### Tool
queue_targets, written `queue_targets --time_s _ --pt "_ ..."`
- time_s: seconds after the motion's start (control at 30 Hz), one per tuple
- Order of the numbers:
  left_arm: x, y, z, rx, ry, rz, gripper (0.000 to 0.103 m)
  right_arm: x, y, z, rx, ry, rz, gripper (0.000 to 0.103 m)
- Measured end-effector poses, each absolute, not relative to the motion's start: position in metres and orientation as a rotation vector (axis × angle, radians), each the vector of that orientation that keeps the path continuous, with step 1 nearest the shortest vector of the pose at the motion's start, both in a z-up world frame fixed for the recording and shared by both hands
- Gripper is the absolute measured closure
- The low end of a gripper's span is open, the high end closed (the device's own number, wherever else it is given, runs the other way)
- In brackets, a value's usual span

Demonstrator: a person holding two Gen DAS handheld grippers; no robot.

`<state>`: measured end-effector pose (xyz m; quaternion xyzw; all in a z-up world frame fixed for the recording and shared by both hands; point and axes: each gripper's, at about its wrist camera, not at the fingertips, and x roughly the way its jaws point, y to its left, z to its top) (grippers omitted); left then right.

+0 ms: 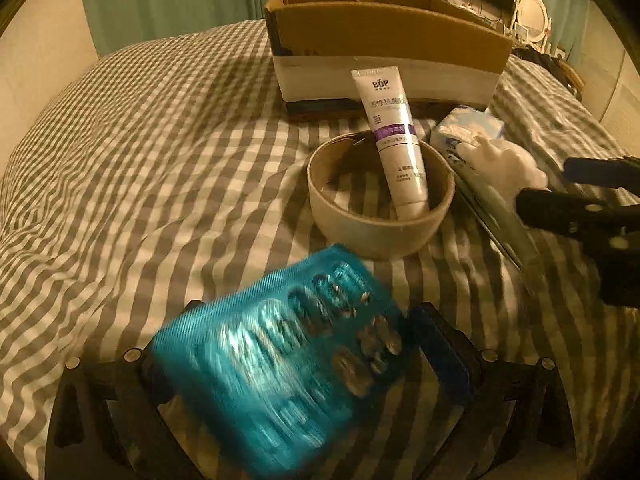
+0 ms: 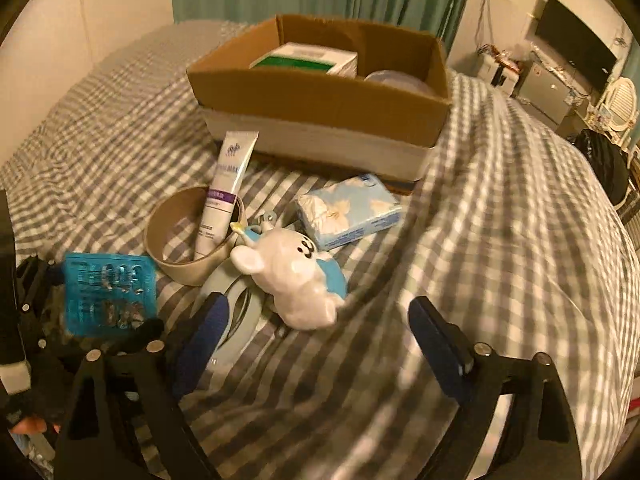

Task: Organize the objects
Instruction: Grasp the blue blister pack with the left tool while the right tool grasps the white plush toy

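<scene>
My left gripper (image 1: 296, 344) is shut on a blue blister pack (image 1: 280, 356) and holds it above the checked bed, just short of a tape roll (image 1: 380, 216) with a white tube (image 1: 394, 136) leaning in it. The pack also shows in the right wrist view (image 2: 108, 292). My right gripper (image 2: 316, 332) is open and empty, just short of a white bear figurine (image 2: 292, 280). A tissue pack (image 2: 348, 210) lies beyond the bear. An open cardboard box (image 2: 320, 96) stands at the back.
The box holds a green and white carton (image 2: 308, 60) and a round lid (image 2: 396, 80). A grey flat object (image 2: 236, 312) lies under the bear. The checked bedspread (image 2: 500, 220) stretches to the right; furniture (image 2: 560, 80) stands beyond the bed.
</scene>
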<state>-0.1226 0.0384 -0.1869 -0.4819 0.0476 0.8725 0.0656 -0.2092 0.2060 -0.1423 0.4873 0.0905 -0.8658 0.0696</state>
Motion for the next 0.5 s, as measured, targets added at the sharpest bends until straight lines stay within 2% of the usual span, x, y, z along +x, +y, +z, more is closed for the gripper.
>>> queue_targets --time_s 0.2,0.23,0.27,0.37,0.43,0.5 --pt "-0.121 0.034 -0.187 -1.460 0.119 2.629 0.000 -0.242 0.202 -0.166 1.567 0.231 -2.524 0.033" --pt "-0.117 0.032 -0.186 -1.460 0.113 2.629 0.000 -0.245 0.202 -0.168 1.571 0.215 -2.516 0.043" --pt "-0.115 0.030 -0.186 -1.461 0.109 2.627 0.000 -0.246 0.202 -0.169 1.571 0.201 -2.506 0.048" --pt "-0.106 0.027 -0.187 -1.467 0.114 2.609 0.002 -0.239 0.201 -0.166 1.536 0.211 -2.511 0.048" --pt "-0.101 0.025 -0.184 -1.469 0.100 2.600 0.011 -0.231 0.202 -0.160 1.497 0.209 -2.534 0.048" --pt "-0.095 0.022 -0.181 -1.474 0.075 2.584 0.011 -0.221 0.204 -0.152 1.453 0.207 -2.558 0.048"
